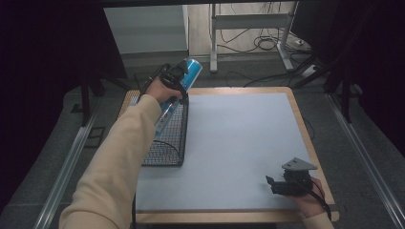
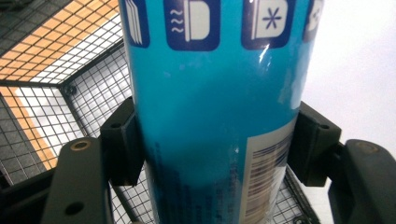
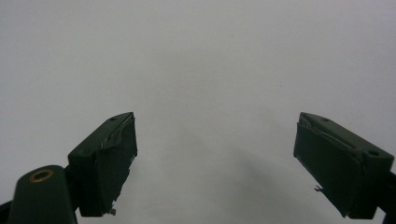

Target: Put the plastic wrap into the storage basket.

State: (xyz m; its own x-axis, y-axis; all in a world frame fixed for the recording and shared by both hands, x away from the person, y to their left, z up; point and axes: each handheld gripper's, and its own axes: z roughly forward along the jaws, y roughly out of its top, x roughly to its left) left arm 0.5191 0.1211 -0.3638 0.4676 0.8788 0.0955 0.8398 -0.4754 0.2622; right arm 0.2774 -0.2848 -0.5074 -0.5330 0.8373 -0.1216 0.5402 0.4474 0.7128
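Observation:
A tall blue cylindrical can (image 1: 184, 81) with white icons and a barcode label leans over the far end of a black wire basket (image 1: 167, 138), its lower part down inside the mesh. My left gripper (image 1: 173, 82) is shut on the blue can (image 2: 215, 107), both pads pressed against its sides, with the basket mesh (image 2: 56, 60) behind it. My right gripper (image 1: 277, 183) rests low near the table's front right corner, open. In the right gripper view its two jaws stand wide apart over the bare white surface (image 3: 210, 70), and the right gripper (image 3: 215, 161) holds nothing.
A white mat (image 1: 239, 143) covers the wooden table (image 1: 305, 124). The wire basket stands along its left edge. Beyond the table are a desk frame (image 1: 248, 28), floor cables (image 1: 267, 43) and dark curtains at both sides.

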